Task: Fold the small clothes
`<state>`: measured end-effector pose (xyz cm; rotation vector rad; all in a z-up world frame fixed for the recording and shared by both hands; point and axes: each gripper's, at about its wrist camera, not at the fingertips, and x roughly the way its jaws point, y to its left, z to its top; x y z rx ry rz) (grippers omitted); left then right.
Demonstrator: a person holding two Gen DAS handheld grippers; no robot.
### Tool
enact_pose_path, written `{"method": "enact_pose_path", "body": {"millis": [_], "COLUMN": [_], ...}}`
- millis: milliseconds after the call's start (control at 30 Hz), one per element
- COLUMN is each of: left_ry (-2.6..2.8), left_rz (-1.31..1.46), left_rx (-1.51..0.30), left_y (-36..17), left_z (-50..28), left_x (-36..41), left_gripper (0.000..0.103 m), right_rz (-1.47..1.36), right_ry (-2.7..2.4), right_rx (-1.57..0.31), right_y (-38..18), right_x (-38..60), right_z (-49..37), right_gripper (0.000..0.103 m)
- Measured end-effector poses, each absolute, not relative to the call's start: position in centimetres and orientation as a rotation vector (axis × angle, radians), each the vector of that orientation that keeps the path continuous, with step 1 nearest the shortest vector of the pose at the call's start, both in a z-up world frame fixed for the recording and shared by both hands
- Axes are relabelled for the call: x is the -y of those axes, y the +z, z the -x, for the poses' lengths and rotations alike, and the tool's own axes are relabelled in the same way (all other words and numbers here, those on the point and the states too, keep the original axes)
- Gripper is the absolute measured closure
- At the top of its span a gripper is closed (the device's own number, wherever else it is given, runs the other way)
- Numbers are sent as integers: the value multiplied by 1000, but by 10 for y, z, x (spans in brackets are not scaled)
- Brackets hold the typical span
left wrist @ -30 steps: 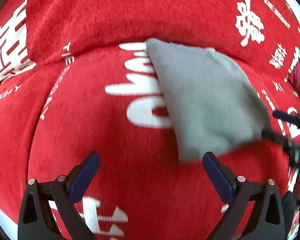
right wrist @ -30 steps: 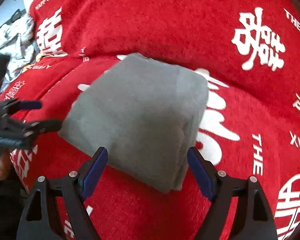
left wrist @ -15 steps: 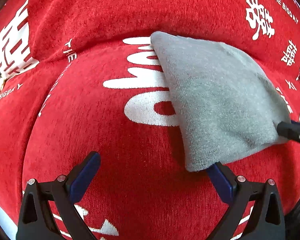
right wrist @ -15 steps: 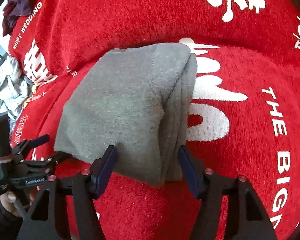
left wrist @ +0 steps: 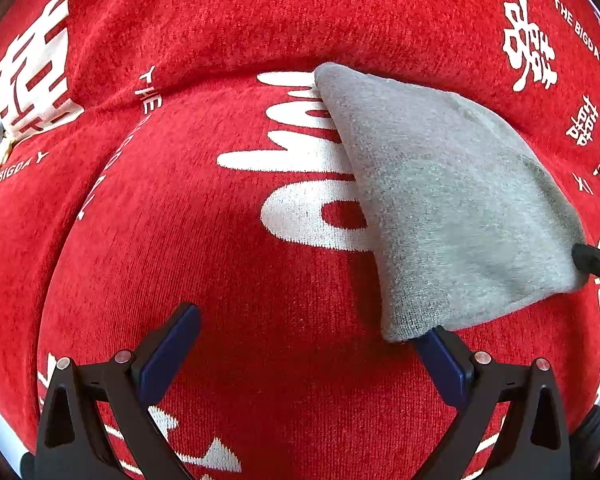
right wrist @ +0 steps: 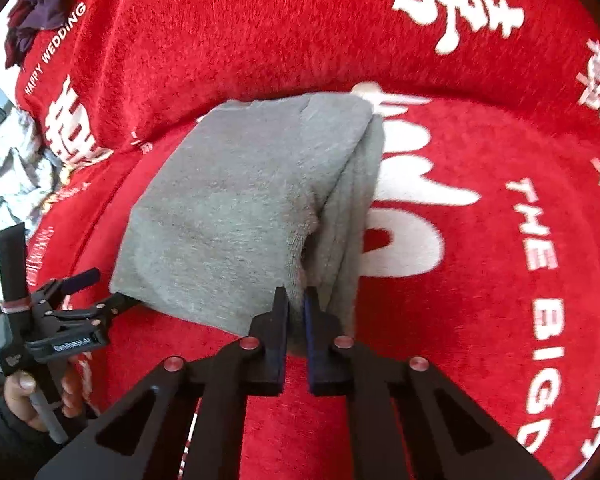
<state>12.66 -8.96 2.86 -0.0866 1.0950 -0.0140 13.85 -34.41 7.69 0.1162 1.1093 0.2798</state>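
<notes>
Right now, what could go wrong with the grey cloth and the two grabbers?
The right gripper is shut on just the near edge of the folded grey cloth. If it lifts, the loose layers on the right side might fall open and spoil the fold.

The left gripper is open, with one finger tucked under the cloth's corner. Closing or moving it could drag that corner crooked across the red blanket.

Red plush cover (left wrist: 236, 280) with white lettering, a folded grey garment (left wrist: 452, 216) on it.
</notes>
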Motion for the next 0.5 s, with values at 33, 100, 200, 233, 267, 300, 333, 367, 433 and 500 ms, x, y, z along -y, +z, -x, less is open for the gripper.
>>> {"method": "enact_pose_path", "body": {"millis": [33,100,200,233,267,300,333,367,433,500], "left_ry": [-14,-17,-15,-16,-16,-16,-15,-13,-12,-13], "left_rz": [93,97,101,101,96,90,87,85,82,82], "left_rx": [-1098,-1107,-1115,-1116,-1118,-1117,-1117,-1119,-1119,-1120], "left_y": [28,25,25,26,26,26,26,26,26,26], "left_z": [-127,-127,-128,-128,-128,-129,-129,-129,-129,-129], "left_x": [89,87,85,85,86,86,87,87,88,88], "left_gripper": [0,0,0,0,0,0,0,0,0,0], "right_rz": [-114,-108,-102,-109,-119,-119,-109,-103,-106,-146], "right_ry": [266,246,269,306,327,334,333,325,316,336], "right_rx": [-1111,-1129,-1149,-1152,-1149,-1144,-1137,-1126,-1104,-1117], "right_y": [77,73,67,69,71,73,75,76,77,73], "right_x": [346,348,343,339,337,335,334,333,334,335], "right_z": [-139,-142,-144,-142,-141,-140,-140,-140,-140,-143], "right_gripper": [96,96,96,96,94,84,74,47,36,36]}}
